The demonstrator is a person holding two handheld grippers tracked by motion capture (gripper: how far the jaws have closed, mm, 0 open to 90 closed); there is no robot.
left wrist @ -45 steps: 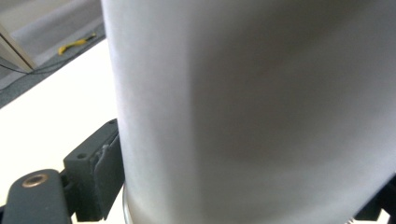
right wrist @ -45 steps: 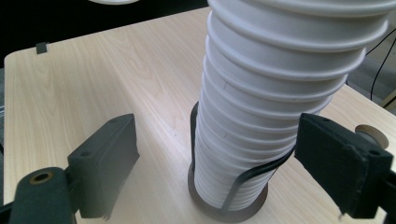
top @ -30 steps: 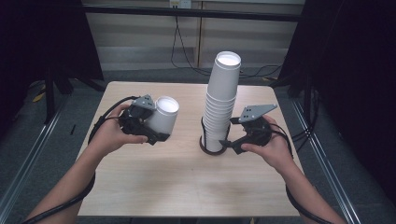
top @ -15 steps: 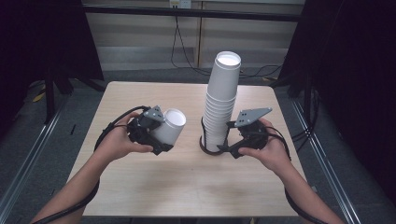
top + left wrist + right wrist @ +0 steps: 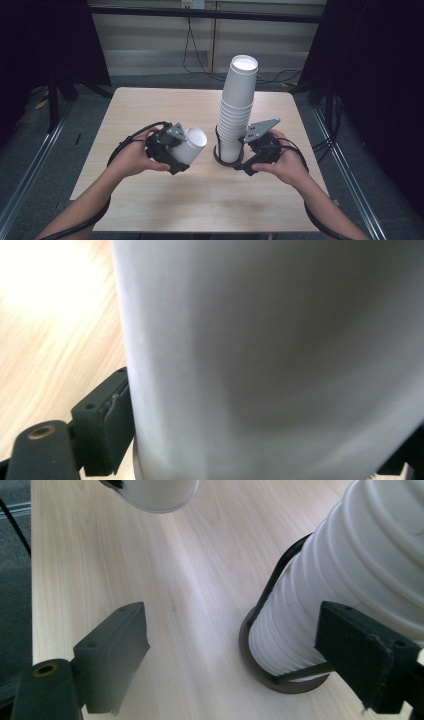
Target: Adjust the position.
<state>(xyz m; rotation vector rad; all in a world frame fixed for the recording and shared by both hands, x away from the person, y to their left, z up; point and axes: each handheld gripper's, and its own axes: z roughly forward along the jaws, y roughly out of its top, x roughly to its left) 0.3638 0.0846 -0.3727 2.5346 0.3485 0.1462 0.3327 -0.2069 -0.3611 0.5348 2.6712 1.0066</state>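
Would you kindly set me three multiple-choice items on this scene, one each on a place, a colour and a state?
1. Where does the stack of cups stand?
A. in a dark round holder on the table
B. on the floor
C. in a cardboard box

2. What colour is the single cup?
A. red
B. white
C. green

3. How is the right claw?
A. shut on the single cup
B. shut on a cable
C. open, beside the stack's foot

Answers:
1 A, the holder rings the stack's foot on the table.
2 B, it shows white in the left claw.
3 C, its jaws stand wide apart in the right gripper view.
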